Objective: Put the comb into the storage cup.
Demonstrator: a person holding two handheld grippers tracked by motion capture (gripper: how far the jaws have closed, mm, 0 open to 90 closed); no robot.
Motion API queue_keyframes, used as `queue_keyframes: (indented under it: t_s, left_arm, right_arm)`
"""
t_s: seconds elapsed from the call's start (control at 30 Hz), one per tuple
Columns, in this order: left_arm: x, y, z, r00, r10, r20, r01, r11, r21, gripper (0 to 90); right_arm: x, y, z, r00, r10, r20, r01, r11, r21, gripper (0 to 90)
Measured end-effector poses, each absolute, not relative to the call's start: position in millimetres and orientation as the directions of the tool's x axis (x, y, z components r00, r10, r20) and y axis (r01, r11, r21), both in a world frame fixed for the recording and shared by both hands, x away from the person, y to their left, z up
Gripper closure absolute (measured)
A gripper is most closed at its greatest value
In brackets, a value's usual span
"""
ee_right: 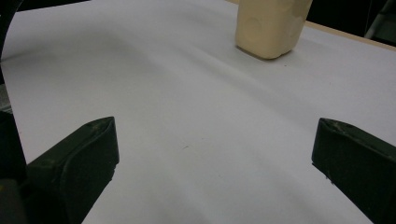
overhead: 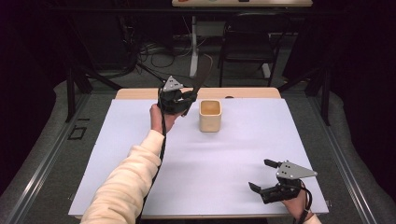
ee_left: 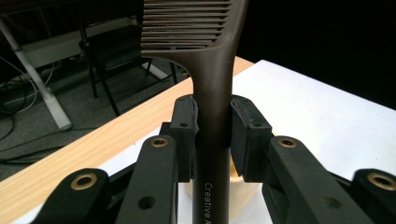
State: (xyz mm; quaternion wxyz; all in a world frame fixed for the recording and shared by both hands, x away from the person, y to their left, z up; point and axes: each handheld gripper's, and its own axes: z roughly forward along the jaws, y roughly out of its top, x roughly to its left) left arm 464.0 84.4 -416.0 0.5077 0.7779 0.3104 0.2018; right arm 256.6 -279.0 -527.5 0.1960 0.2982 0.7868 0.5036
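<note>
Recording lab or studio, not a home. Black curtains (overhead: 359, 70) closing off both sides, loose cables (overhead: 154, 53) snaking over grey carpet (overhead: 299, 60), a white-legged desk (overhead: 194, 46) and an empty black chair (overhead: 247, 44) behind. In front, a wooden table (overhead: 140, 93) under a plain white sheet (overhead: 210, 158), bare as a test bench.

One dark brown plastic comb (ee_left: 212, 84) with a long handle. One cream, square-mouthed open cup (overhead: 209, 115). One white rectangular mat (overhead: 210, 163) over one light wooden table (overhead: 140, 93). Two black two-jaw grippers: left gripper (overhead: 189, 99), right gripper (overhead: 261, 175).
</note>
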Motion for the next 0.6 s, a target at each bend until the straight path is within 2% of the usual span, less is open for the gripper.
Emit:
queue_keyframes:
  t_s: [0.6]
  left_arm:
    - [475, 71, -413, 0.730, 0.683, 0.013, 0.245, -0.279, 0.929, 72.7]
  right_arm:
    - [256, -280, -527, -0.745, 0.667, -0.012, 0.268, 0.317, 0.910, 0.2]
